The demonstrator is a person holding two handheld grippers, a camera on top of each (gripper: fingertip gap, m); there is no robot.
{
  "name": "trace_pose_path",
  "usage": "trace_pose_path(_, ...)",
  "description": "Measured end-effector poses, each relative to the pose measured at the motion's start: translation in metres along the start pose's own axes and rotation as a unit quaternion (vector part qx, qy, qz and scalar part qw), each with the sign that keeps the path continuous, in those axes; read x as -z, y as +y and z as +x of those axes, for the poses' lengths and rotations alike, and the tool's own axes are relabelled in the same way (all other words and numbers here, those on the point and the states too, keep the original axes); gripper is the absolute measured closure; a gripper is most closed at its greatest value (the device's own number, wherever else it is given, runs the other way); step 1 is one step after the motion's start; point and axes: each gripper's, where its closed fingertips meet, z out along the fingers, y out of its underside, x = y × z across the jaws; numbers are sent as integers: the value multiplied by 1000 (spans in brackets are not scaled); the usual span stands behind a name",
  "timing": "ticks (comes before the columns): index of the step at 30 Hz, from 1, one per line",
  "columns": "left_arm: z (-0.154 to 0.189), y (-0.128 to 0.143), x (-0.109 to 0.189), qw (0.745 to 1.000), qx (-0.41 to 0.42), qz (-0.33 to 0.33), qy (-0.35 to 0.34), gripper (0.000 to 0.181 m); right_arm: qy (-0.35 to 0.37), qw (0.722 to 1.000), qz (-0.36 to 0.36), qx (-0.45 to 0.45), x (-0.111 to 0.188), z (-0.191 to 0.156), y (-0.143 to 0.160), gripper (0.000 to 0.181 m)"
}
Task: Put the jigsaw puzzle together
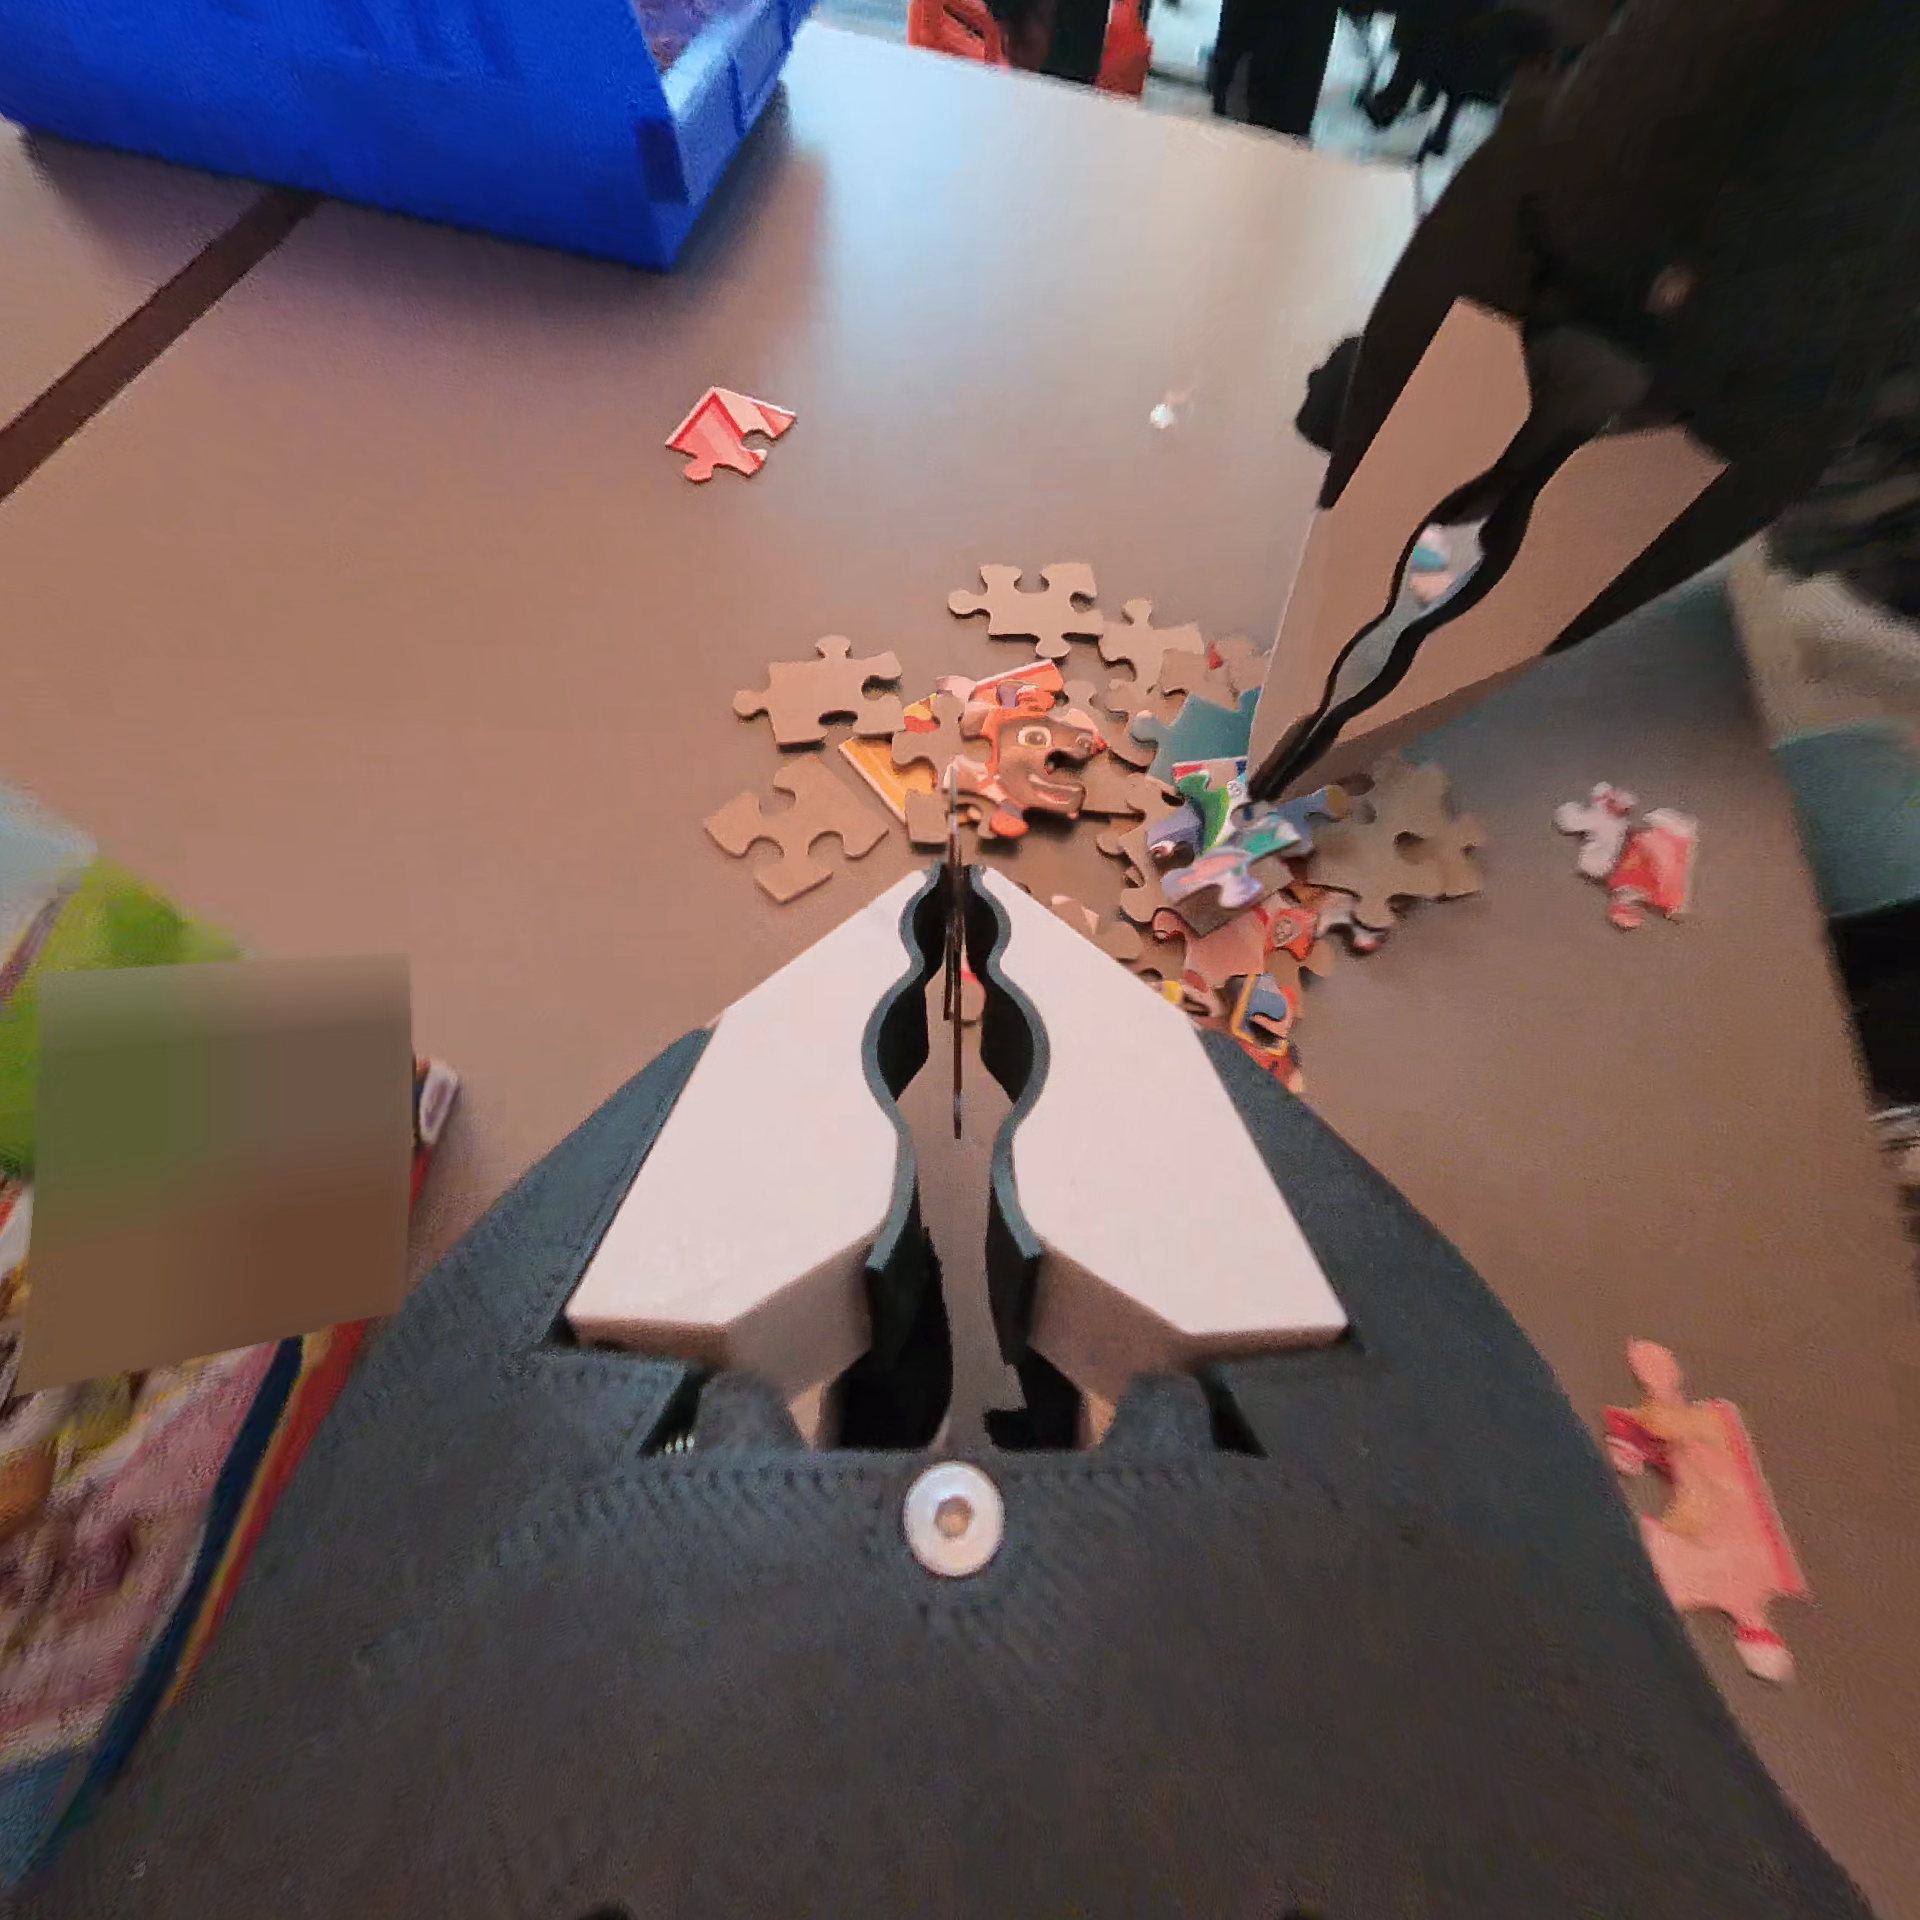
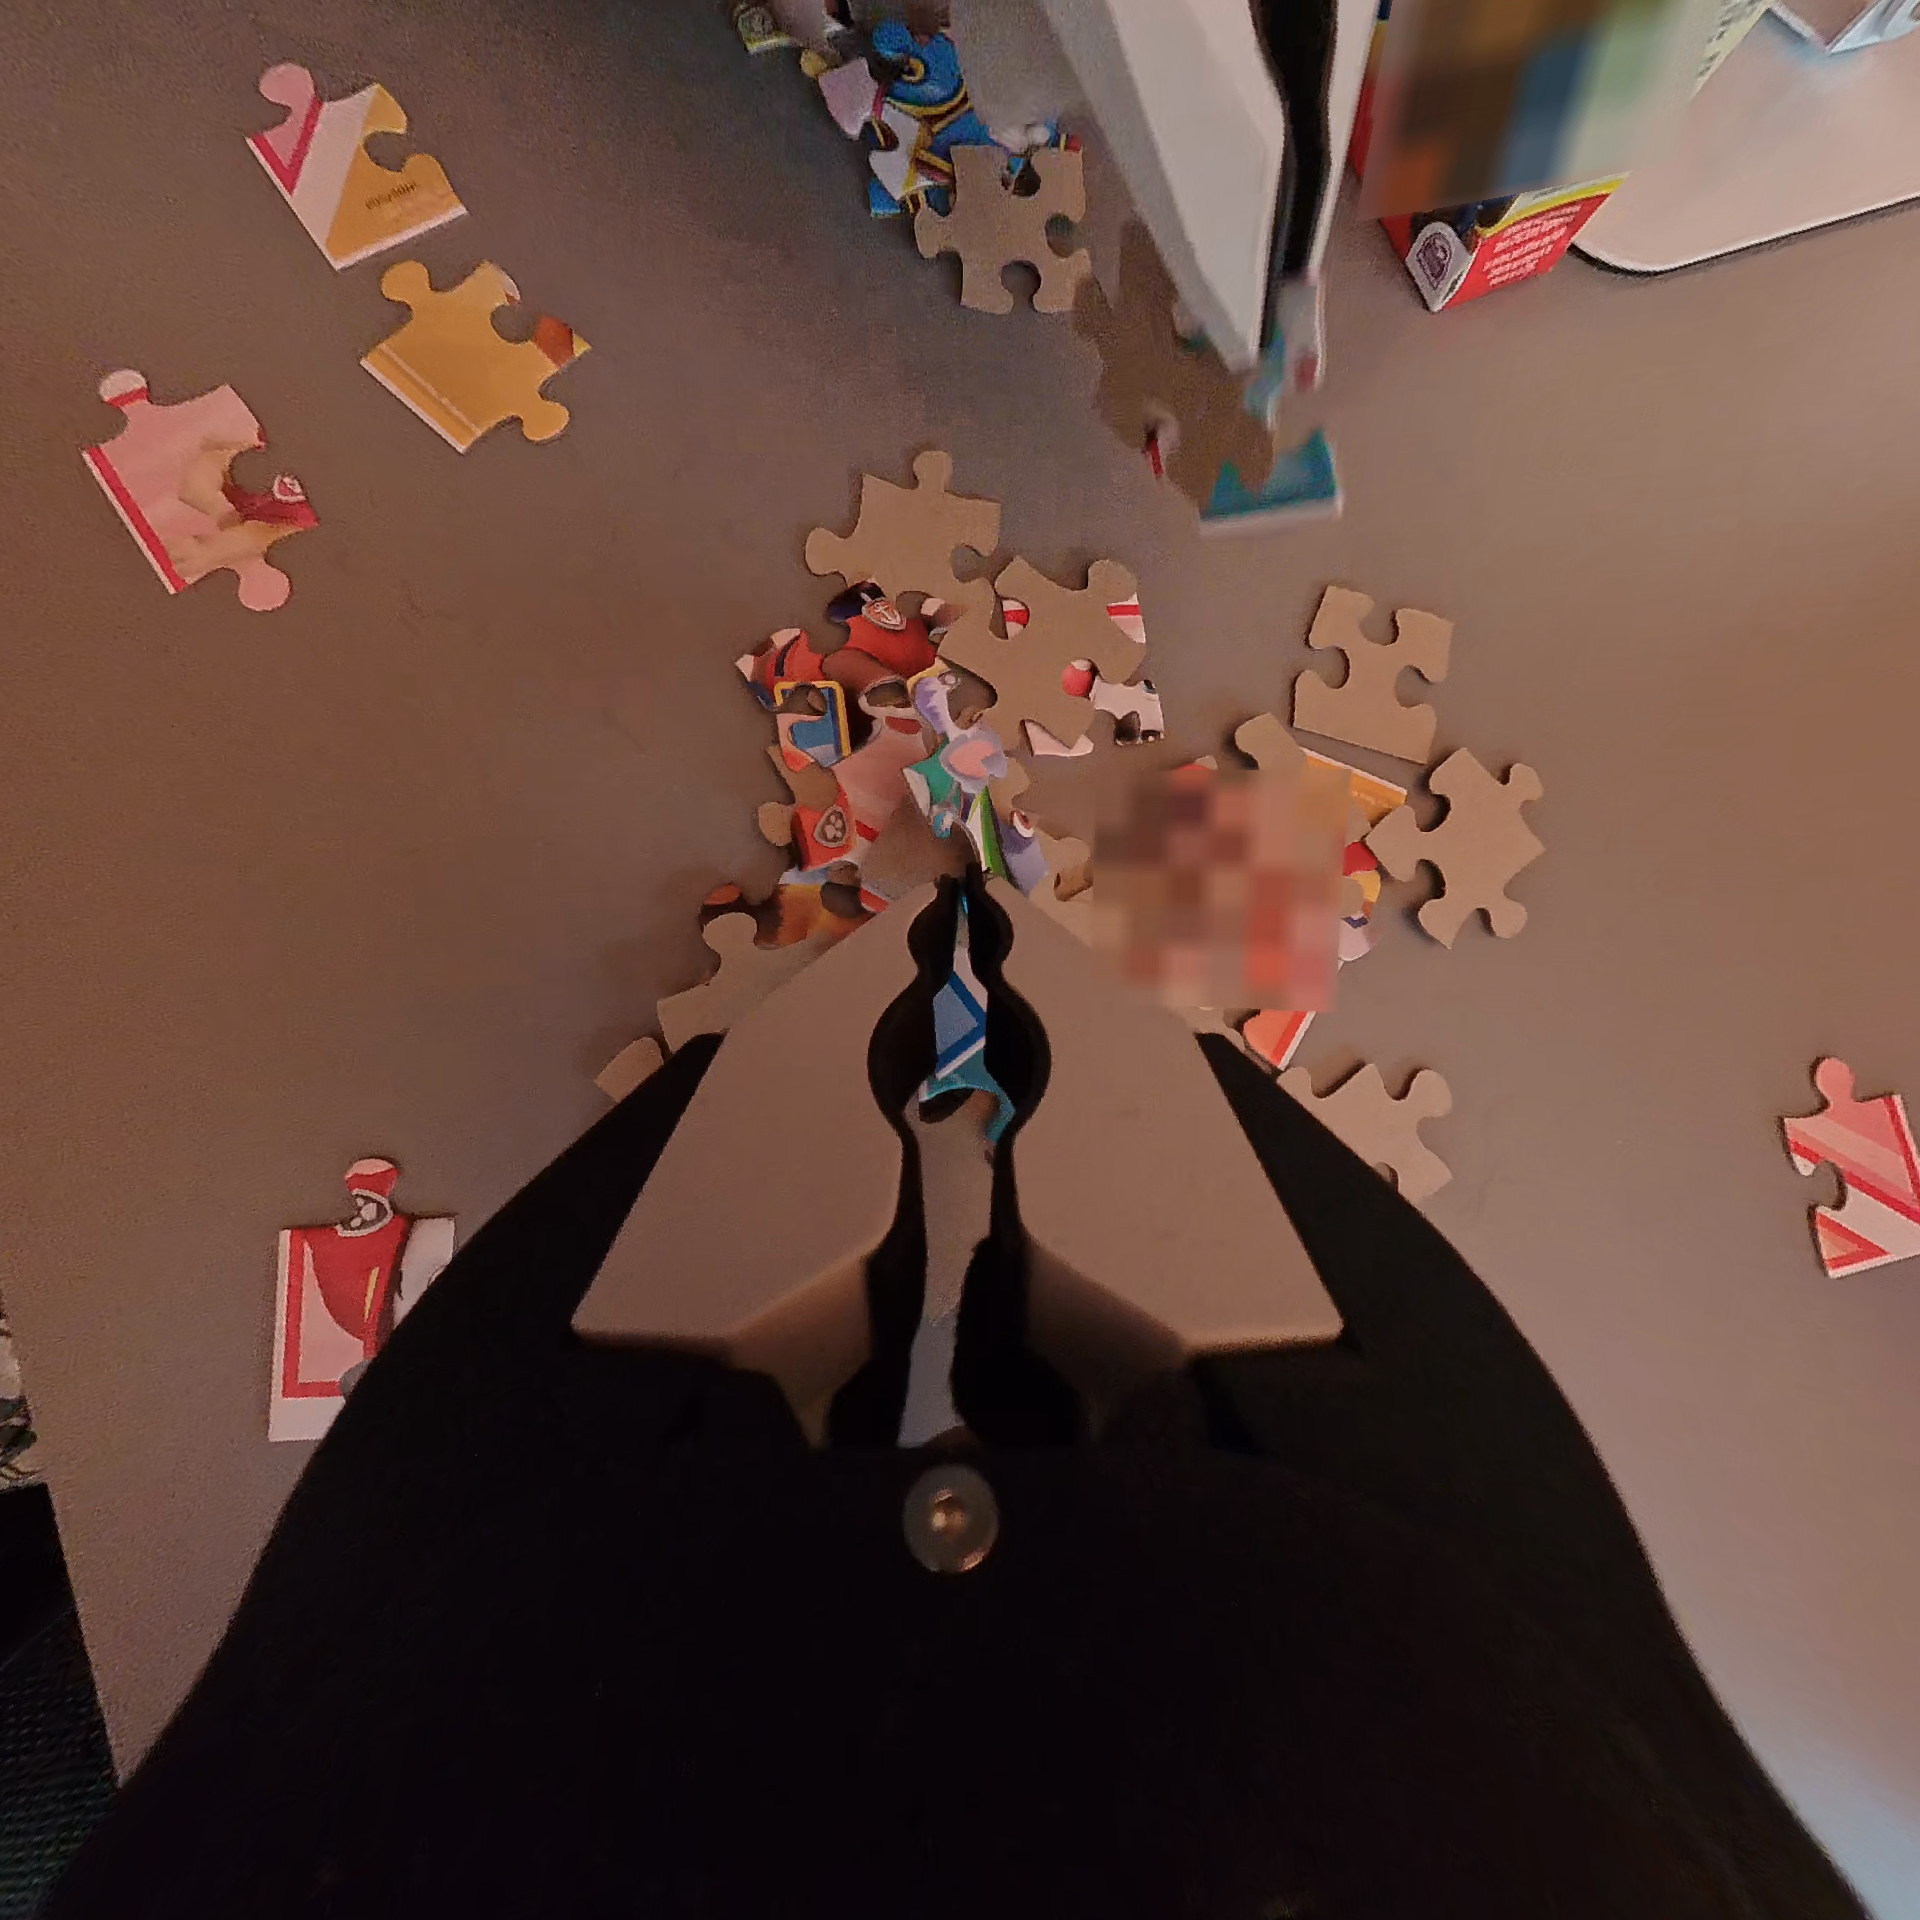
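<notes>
You are pinching one puzzle piece (image 1: pixel 953 966) edge-on in your left gripper (image 1: pixel 954 883) and another piece (image 2: pixel 961 1023) in your right gripper (image 2: pixel 958 891), both closed, above the pile (image 2: pixel 935 748), probably to join them.

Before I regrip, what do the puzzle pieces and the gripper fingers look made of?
Puzzle pieces: likely cardboard, with plain matte brown backs and printed, slightly glossy fronts, thin when seen edge-on. Left gripper fingers: probably 3D-printed plastic, with matte pale faces and dark wavy inner edges; the black body shows fine layer lines.
</notes>
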Motion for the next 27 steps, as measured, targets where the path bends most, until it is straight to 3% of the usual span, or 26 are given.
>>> trace_pose_path(5, -12, 7, 46, 993, 104, 61, 19, 180, -4, 1000, 5, 1, -1, -2, -5, 181)
trace_pose_path(11, -29, 44, 73, 986, 158, 49, 7, 180, -10, 1000, 4, 6, -6, -5, -10, 181)
trace_pose_path(16, -31, 49, 84, 987, 142, 71, 9, 180, -13, 1000, 17, -1, -6, -6, -20, 180)
trace_pose_path(20, -29, 42, 90, 990, 106, 90, 5, 180, -3, 1000, 25, -10, -8, -2, -31, 164)
trace_pose_path(27, -6, 25, 90, 990, 53, 125, 44, 180, -4, 991, 122, -48, -23, 9, -101, 163)
